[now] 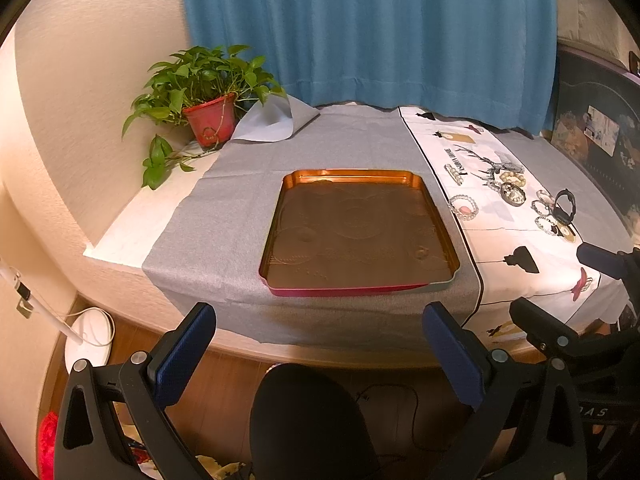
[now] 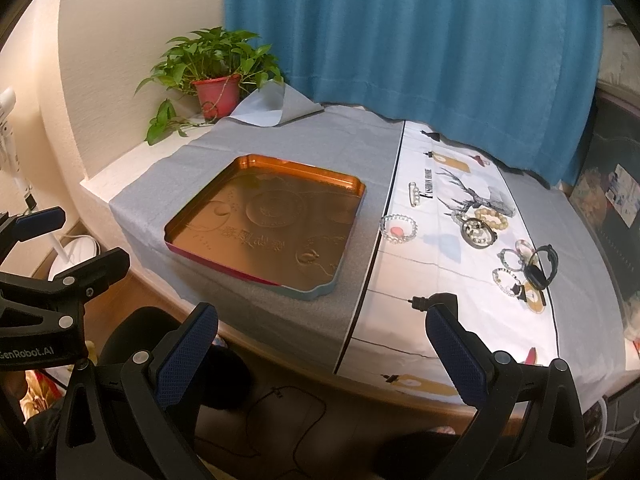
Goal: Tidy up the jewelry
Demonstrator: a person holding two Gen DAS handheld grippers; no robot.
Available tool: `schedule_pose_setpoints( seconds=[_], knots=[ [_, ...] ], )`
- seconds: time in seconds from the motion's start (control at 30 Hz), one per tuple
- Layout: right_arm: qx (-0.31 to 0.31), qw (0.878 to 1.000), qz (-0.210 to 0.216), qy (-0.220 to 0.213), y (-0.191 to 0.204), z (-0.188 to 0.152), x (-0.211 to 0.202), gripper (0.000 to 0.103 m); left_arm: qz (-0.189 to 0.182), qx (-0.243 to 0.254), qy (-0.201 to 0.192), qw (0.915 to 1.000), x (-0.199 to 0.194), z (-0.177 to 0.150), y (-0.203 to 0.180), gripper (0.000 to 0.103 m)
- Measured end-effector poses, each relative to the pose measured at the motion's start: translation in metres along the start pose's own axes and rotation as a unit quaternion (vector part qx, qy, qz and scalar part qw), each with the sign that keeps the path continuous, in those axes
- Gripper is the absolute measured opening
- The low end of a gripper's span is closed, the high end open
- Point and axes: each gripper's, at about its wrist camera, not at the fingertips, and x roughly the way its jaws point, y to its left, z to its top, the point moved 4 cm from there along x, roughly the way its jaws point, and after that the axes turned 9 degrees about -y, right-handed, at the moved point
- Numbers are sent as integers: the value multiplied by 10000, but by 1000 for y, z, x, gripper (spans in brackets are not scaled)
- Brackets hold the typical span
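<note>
Both grippers hang off the table edge, left gripper [image 1: 320, 350] and right gripper [image 2: 322, 344] spread wide, holding nothing. Tray [image 2: 192, 258] bare on grey cloth. Jewelry [image 2: 480, 232] clustered beyond on white runner. Advice: take nearest bracelet [image 2: 398, 229] by its rim, low approach.

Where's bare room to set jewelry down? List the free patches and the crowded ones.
Free: the whole floor of the copper tray; the grey cloth between tray and potted plant; the white runner's near end. Crowded: the runner's far right, where bracelets and a watch cluster.
</note>
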Motion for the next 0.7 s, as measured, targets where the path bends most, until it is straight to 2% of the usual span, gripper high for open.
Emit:
schedule_pose_setpoints(
  seconds=[0.43, 0.7],
  knots=[
    [150, 9999, 44, 53, -6, -10, 5, 103, 19, 137, 148, 9998, 3, -1, -7, 103],
    [459, 9988, -104, 161, -39, -29, 9, 103, -128, 357, 446, 9983, 18, 6, -31, 103]
  ],
)
